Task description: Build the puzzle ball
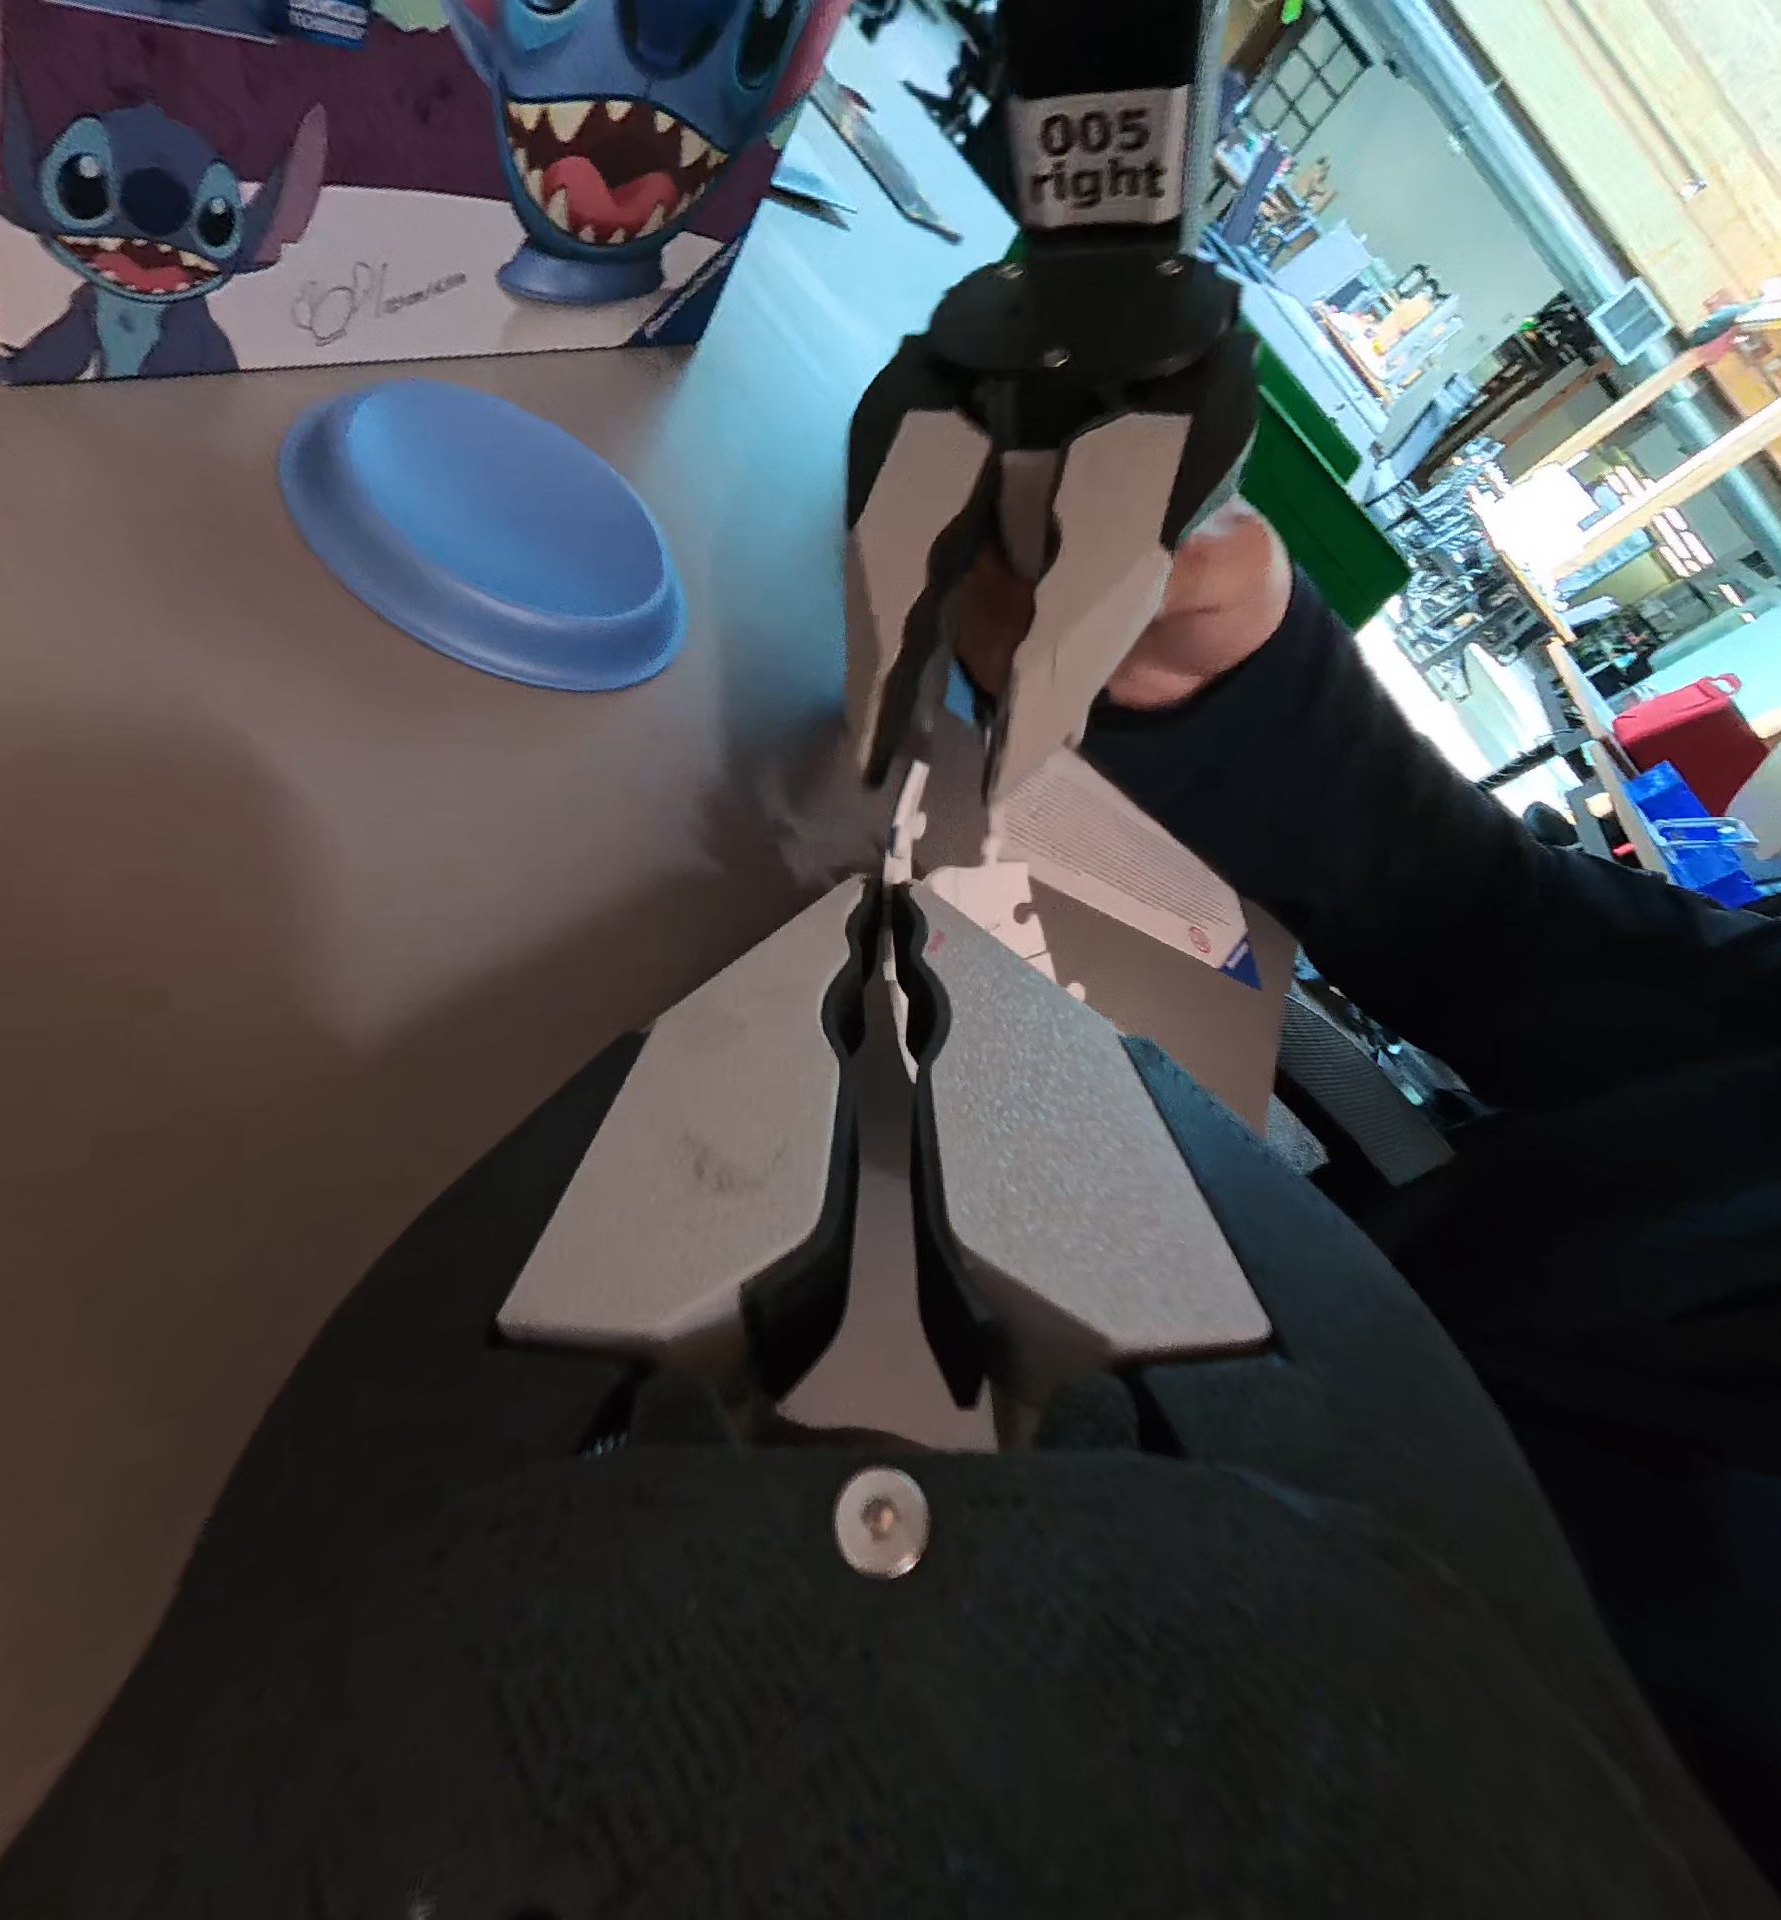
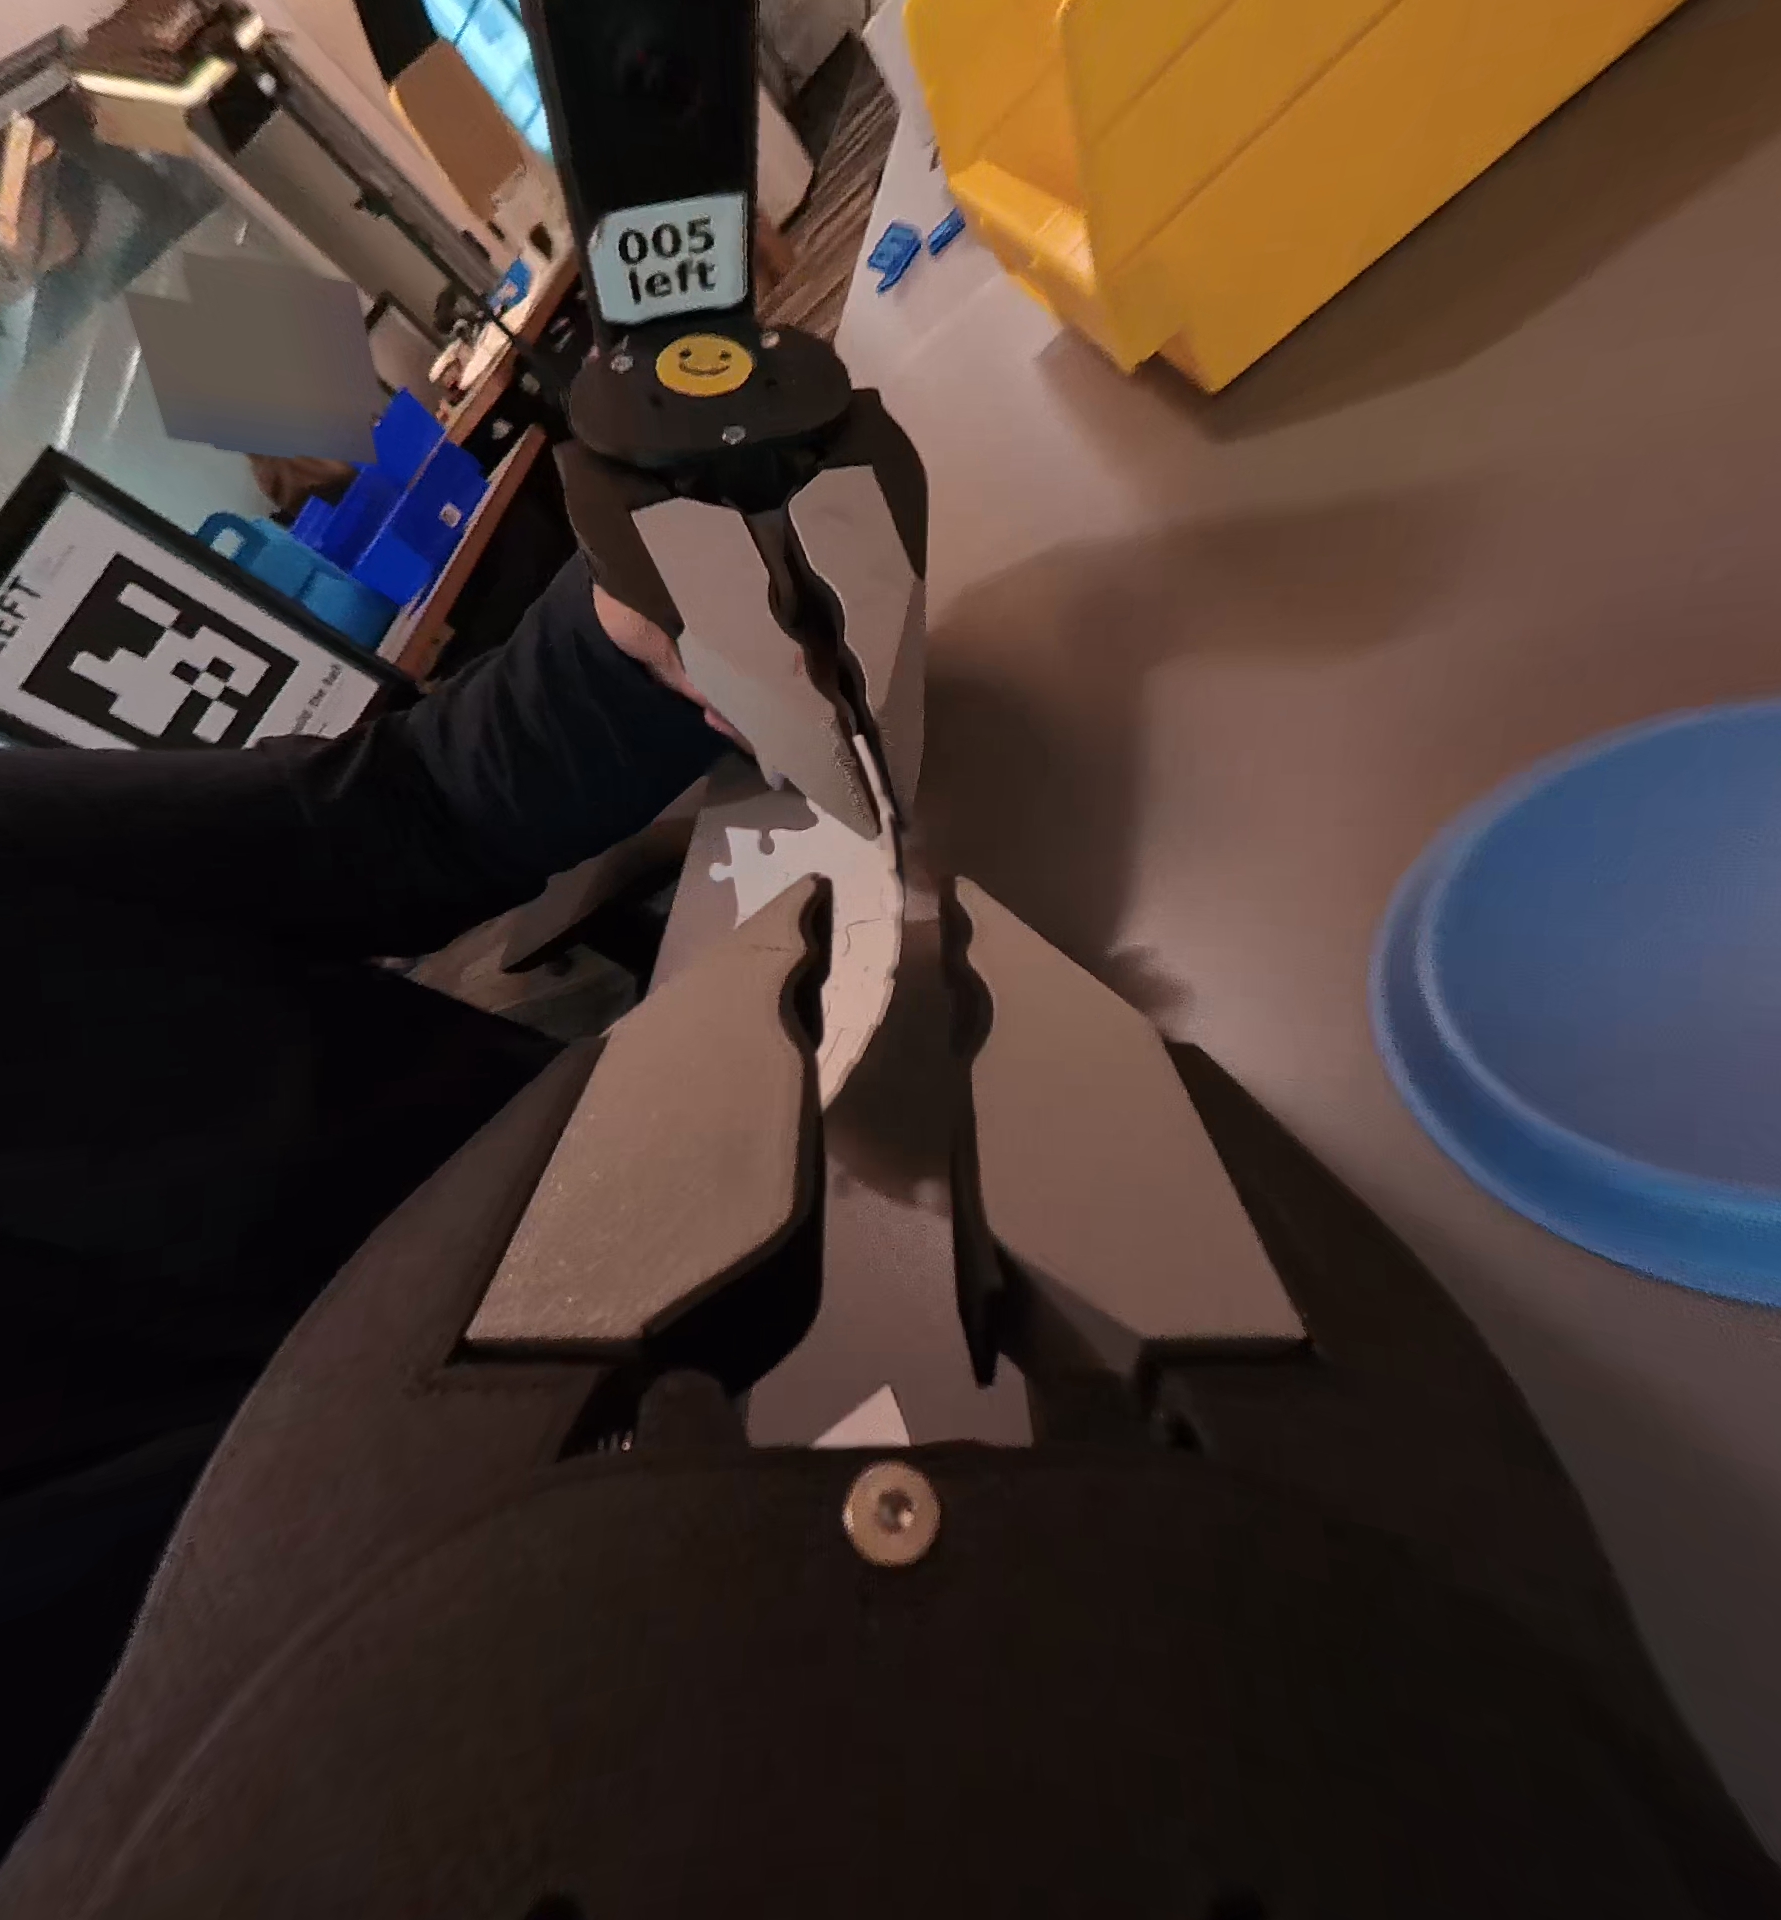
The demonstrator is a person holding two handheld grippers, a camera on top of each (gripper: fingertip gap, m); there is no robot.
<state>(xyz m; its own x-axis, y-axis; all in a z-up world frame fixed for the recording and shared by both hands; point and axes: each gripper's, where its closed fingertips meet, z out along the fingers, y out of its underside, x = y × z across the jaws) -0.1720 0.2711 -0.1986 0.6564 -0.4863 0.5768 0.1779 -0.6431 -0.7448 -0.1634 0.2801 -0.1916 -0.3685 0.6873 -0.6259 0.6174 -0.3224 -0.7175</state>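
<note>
- Above the beige counter [image 1: 190,935], the two claws meet tip to tip, each facing the other.
- The left claw [image 1: 888,896] has its fingers pressed together on the edge of a curved strip of white puzzle pieces [image 2: 865,935]; in the right wrist view the same claw [image 2: 881,821] pinches the far end of that strip.
- The right claw [image 2: 891,894] stands apart, its fingers on either side of the strip: the strip lies against the left-hand finger in that view, with a clear gap to the other finger.
- In the left wrist view the right claw [image 1: 933,774] points down at the pieces [image 1: 907,821], a gap showing between its tips.
- The strip is held off the counter, between the two claws, seen mostly edge-on from the left and as a bowed white band from the right.
- A blue round stand [image 1: 481,551] rests on the counter well to one side of the claws.
- The puzzle box [image 1: 346,177], printed with a blue cartoon figure, stands beyond the stand.
- A printed leaflet [image 1: 1125,862] lies under the claws, near the counter's edge.
- A yellow bin [image 2: 1229,177] sits at the far side of the counter.
</note>
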